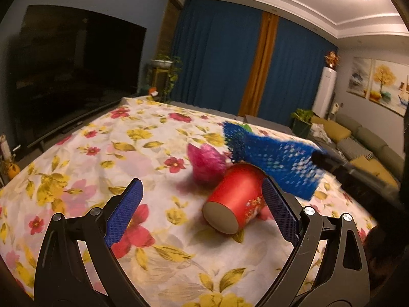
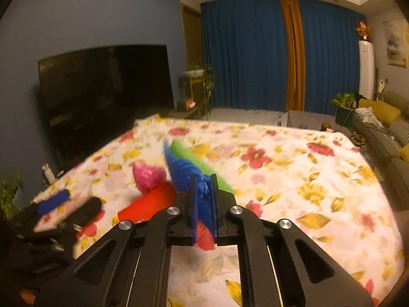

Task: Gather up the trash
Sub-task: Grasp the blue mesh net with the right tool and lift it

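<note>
A red paper cup (image 1: 236, 199) lies on its side on the flowered cloth (image 1: 107, 153), its base toward me. My left gripper (image 1: 202, 194) is open, its blue pads either side of the cup, the right pad close to its rim. A pink foam net (image 1: 205, 163) lies just behind the cup. My right gripper (image 2: 204, 181) is shut on a blue foam net (image 2: 184, 171) and holds it above the cloth, over the cup (image 2: 150, 202). The blue net also shows in the left wrist view (image 1: 271, 158). A green net (image 2: 194, 158) lies beside it. The pink net (image 2: 147, 174) sits left.
A large dark TV (image 1: 71, 76) stands left of the table. Blue curtains (image 1: 219, 58) hang behind. A sofa with yellow cushions (image 1: 358, 148) runs along the right. Potted plants (image 2: 345, 107) stand beyond the far edge.
</note>
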Tool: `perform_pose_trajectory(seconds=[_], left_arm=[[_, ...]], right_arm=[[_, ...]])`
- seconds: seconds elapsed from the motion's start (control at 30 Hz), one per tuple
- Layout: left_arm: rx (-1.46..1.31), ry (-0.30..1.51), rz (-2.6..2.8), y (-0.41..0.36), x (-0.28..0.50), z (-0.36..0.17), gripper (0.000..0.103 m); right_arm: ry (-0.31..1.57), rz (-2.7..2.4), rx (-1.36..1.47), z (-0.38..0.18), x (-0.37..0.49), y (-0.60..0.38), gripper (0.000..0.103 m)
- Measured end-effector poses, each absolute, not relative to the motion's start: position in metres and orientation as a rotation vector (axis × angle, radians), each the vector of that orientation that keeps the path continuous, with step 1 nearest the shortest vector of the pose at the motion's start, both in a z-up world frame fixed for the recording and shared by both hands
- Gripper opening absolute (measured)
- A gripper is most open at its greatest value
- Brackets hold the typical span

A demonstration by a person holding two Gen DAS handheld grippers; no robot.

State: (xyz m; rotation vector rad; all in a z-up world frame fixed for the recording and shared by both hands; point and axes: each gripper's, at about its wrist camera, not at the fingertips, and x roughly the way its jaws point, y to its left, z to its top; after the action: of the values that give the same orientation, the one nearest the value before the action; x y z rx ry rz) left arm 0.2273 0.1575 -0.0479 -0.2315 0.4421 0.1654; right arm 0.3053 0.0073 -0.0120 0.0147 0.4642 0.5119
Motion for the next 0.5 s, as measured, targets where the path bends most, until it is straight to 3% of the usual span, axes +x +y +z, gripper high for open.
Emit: perform_pose_trajectory(seconds=[0.5], left_arm=[[-0.228,0.628,0.011,0.148,0.285,-0.069,0.092]], right_arm=[[0.392,0.492,0.068,0.021,0.291,-0.022,0.01]])
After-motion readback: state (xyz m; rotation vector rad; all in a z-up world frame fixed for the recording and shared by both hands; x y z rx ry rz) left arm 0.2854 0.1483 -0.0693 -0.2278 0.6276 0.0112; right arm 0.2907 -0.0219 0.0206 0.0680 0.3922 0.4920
